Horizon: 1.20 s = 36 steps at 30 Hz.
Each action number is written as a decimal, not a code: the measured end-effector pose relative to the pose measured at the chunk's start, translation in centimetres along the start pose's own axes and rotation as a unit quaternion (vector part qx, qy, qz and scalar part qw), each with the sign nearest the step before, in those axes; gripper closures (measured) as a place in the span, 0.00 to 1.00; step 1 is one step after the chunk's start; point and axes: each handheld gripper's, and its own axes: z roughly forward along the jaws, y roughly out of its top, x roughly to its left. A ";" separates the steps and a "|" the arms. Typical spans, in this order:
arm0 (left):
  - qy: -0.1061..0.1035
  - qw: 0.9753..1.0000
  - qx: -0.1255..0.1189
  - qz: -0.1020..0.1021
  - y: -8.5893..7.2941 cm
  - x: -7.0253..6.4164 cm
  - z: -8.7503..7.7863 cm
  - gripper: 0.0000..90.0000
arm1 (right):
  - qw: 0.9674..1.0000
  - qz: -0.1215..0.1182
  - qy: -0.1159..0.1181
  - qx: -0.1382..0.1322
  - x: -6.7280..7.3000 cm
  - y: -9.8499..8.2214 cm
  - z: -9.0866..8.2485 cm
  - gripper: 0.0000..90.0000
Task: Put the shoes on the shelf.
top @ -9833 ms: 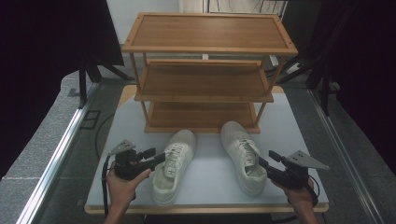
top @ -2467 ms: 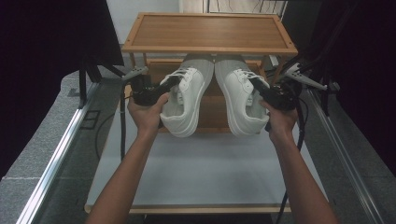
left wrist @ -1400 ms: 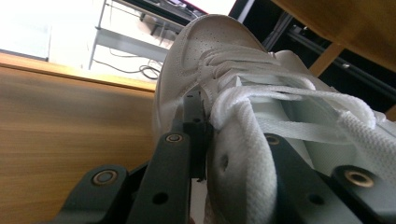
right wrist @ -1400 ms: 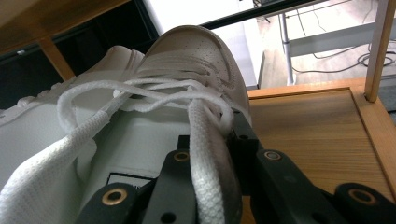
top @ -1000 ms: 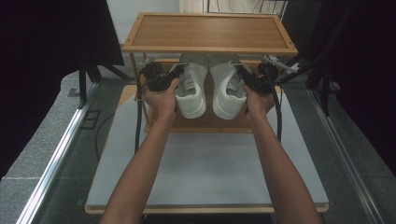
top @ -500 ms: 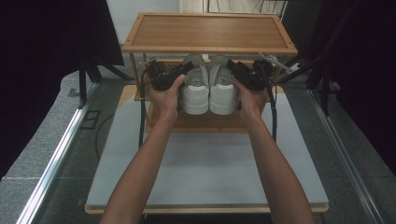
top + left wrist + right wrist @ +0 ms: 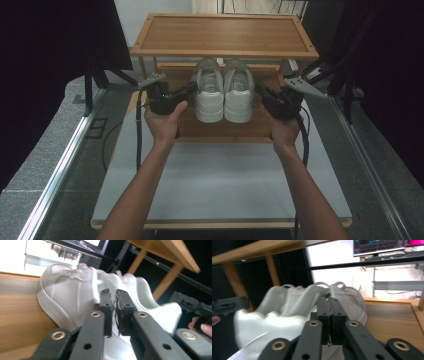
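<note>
We see two white sneakers side by side on the middle shelf of the wooden rack: the left sneaker and the right sneaker, touching or nearly so along their inner sides. Both sit upright on their soles with their heels toward us, jutting a little past the shelf's front edge, and their toes pointing back under the top shelf. Each is lace-up, with a thick white sole and a rounded heel.

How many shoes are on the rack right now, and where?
2. Both white shoes sit side by side on the middle shelf of the wooden rack: the left shoe next to the left hand-held gripper, the right shoe next to the right hand-held gripper.
</note>
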 end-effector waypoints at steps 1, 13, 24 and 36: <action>-0.004 1.000 0.005 0.011 -0.3 -0.4 -0.4 0.96 | 1.000 -0.003 0.012 0.001 0.3 -0.1 -0.6 0.99; -0.010 0.997 0.042 0.057 -2.9 -2.7 -0.3 1.00 | 0.991 -0.086 0.075 0.073 3.6 -3.5 -0.5 1.00; -0.017 0.995 0.058 0.079 -3.6 -4.2 0.1 0.99 | 0.992 -0.053 0.091 0.066 2.9 -3.4 0.9 1.00; -0.010 0.994 0.058 0.094 -4.0 -4.0 0.9 1.00 | 0.992 -0.054 0.091 0.066 3.0 -3.5 0.9 0.99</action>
